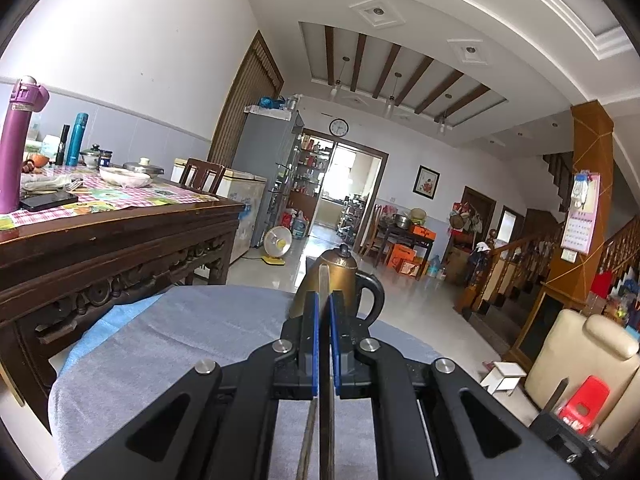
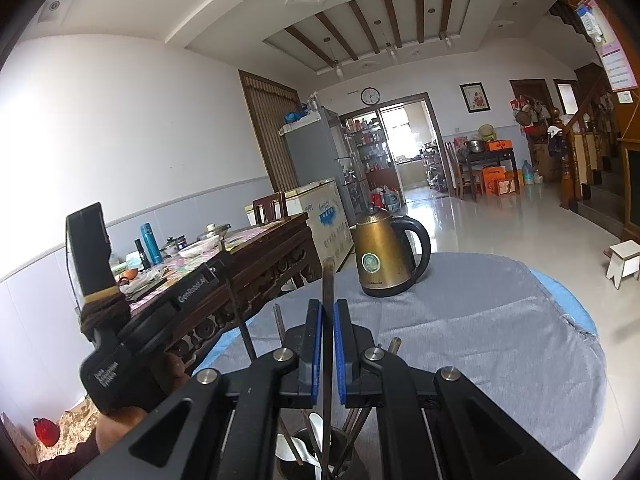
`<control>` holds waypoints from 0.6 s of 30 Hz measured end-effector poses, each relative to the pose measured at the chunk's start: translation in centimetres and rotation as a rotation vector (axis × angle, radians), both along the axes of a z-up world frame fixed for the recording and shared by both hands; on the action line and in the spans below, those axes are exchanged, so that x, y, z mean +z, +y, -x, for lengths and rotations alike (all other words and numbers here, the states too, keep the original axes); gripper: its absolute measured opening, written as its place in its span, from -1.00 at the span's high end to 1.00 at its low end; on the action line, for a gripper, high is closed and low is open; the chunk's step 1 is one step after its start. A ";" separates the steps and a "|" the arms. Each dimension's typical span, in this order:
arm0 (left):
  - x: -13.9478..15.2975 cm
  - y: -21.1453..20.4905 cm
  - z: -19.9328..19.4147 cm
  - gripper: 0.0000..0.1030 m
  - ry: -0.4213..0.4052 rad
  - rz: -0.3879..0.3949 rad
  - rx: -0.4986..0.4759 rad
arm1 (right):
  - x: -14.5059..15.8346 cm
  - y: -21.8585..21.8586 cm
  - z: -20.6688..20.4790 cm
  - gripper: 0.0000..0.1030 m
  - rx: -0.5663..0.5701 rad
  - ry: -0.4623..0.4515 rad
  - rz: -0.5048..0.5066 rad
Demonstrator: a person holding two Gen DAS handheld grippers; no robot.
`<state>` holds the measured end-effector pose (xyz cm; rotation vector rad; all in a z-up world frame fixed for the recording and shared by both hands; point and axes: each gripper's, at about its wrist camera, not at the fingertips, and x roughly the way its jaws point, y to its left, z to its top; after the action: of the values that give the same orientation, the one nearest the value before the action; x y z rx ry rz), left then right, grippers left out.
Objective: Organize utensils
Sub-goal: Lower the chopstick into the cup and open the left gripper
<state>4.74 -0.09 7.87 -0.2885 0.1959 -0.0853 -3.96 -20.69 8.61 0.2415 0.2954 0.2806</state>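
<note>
Right hand-held gripper (image 2: 325, 322) pinching thin dark chopstick (image 2: 328, 280)

Kettle (image 2: 384, 256) (upright) blocks ahead; cloth (image 2: 500, 320) rightward free.

Dark chopstick (image 2: 327, 320) upright above utensil holder (image 2: 320, 456); holder contains white spoon (image 2: 316, 436), chopsticks.

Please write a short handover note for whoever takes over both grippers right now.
Left gripper: shut on a chopstick.
Right gripper: shut on another chopstick, directly above the utensil holder.
The holder already has chopsticks and a white spoon in it, and stands on the grey cloth near the kettle.
Left: lower both held chopsticks into the holder.
</note>
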 end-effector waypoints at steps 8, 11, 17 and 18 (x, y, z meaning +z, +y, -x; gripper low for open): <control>-2.1 -0.7 0.2 0.90 0.040 -0.031 0.010 | -0.6 0.1 -0.2 0.87 -0.001 0.020 0.007; -2.6 -1.0 0.5 0.90 0.042 -0.048 0.004 | -0.9 0.2 -0.3 0.87 0.002 0.033 0.008; -3.3 -1.1 1.0 0.90 0.064 -0.054 -0.011 | -1.4 0.5 -0.7 0.86 0.011 0.057 0.017; -3.4 -1.0 1.0 0.89 0.067 -0.054 -0.012 | -1.5 0.6 -0.7 0.86 0.012 0.060 0.018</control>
<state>3.70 -1.10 4.47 -0.2364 0.2659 -0.0821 -3.29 -20.08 7.11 0.2304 0.3587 0.2827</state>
